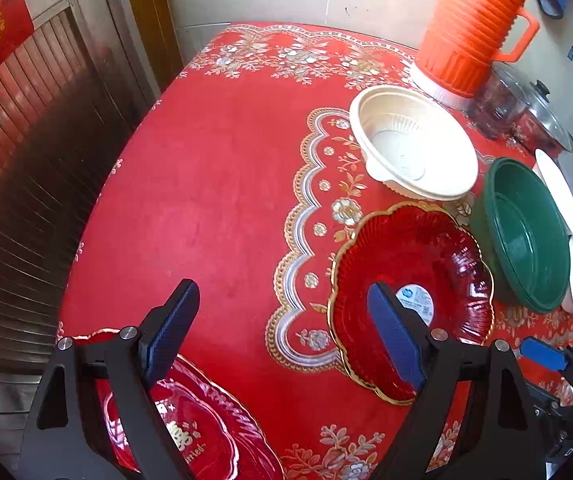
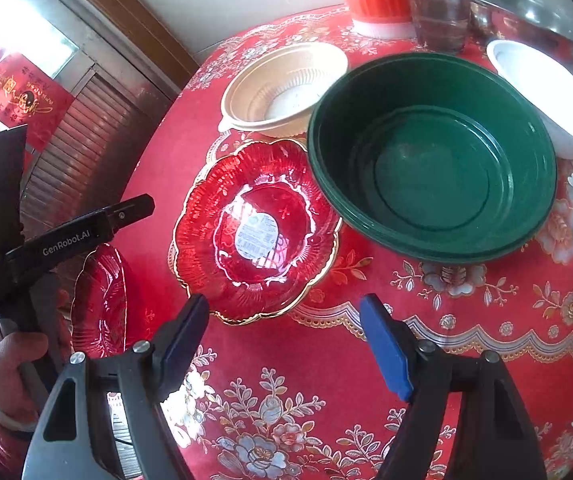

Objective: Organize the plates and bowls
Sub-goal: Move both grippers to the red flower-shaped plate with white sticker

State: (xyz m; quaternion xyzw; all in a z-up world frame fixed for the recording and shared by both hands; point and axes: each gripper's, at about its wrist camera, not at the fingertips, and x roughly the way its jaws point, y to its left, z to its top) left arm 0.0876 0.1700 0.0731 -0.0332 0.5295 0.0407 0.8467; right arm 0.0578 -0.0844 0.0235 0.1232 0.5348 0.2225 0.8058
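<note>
On the red floral tablecloth [image 1: 214, 184], a scalloped red glass plate [image 2: 254, 228] with a gilt rim and a white label at its centre lies flat near the middle of the table; in the right wrist view the green bowl [image 2: 434, 160] overlaps its far right edge, though whether the two touch cannot be told. Beyond the plate stands a cream ribbed bowl [image 1: 410, 144], just beside the green bowl, which appears to be a nested stack. To the right of the green bowl are two white bowls [image 2: 546, 92], one behind the other, cut by the frame. A second red glass plate [image 1: 202, 432], bearing gold lettering, lies at the table's near left edge, partly beneath the left gripper [image 1: 282, 332]. The left gripper's blue-padded jaws stand wide apart with nothing between them, above bare cloth beside the first plate. The right gripper [image 2: 286, 344] likewise has its jaws released and empty, poised just short of the plate's near rim. At the back of the table stand an orange ribbed thermos jug [image 1: 474, 28], a clear glass jar [image 2: 438, 12], and a pot with a glass lid [image 1: 542, 116]. A hand [image 2: 6, 364] grips the left gripper's handle at the left of the right wrist view.
</note>
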